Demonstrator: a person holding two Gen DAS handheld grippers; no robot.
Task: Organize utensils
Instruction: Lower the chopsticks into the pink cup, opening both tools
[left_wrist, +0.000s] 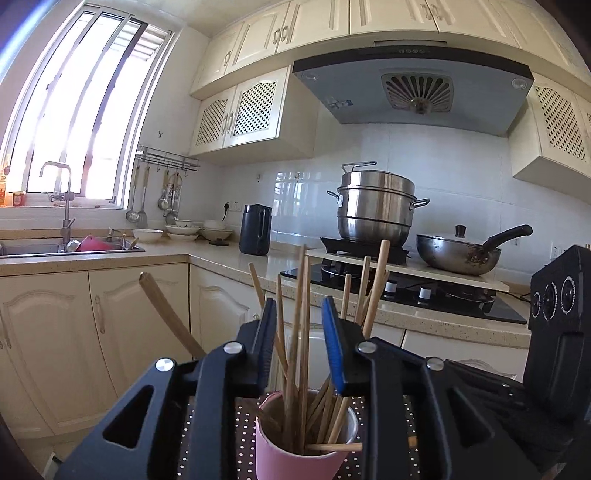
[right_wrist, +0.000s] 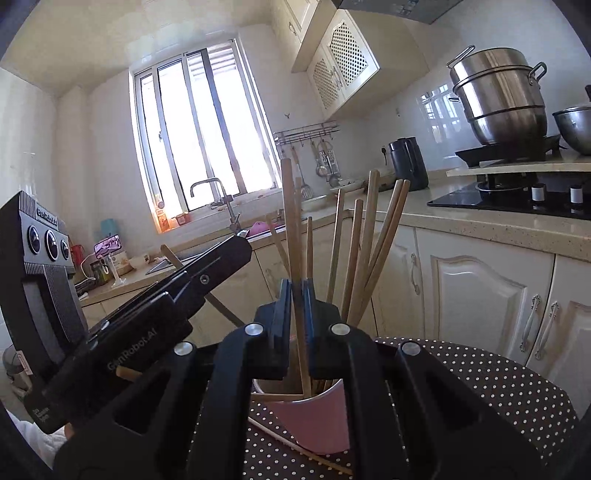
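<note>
The right gripper (right_wrist: 295, 295) pinches one chopstick (right_wrist: 291, 229) above the pink cup (right_wrist: 314, 421) on the desk (left gripper (left_wrist: 301, 332) jaws spread around others), so lowering comes next.

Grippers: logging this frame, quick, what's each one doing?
Left gripper: open, chopsticks between its jaws.
Right gripper: shut on one chopstick.

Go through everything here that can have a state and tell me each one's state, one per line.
Left tool: open, chopsticks between its pads, not pressed.
Right tool: shut on one chopstick.
Pink cup: upright, holding chopsticks.
Loose chopstick: lying on the dotted cloth.
Steamer pot: lidded, on the stove.
</note>
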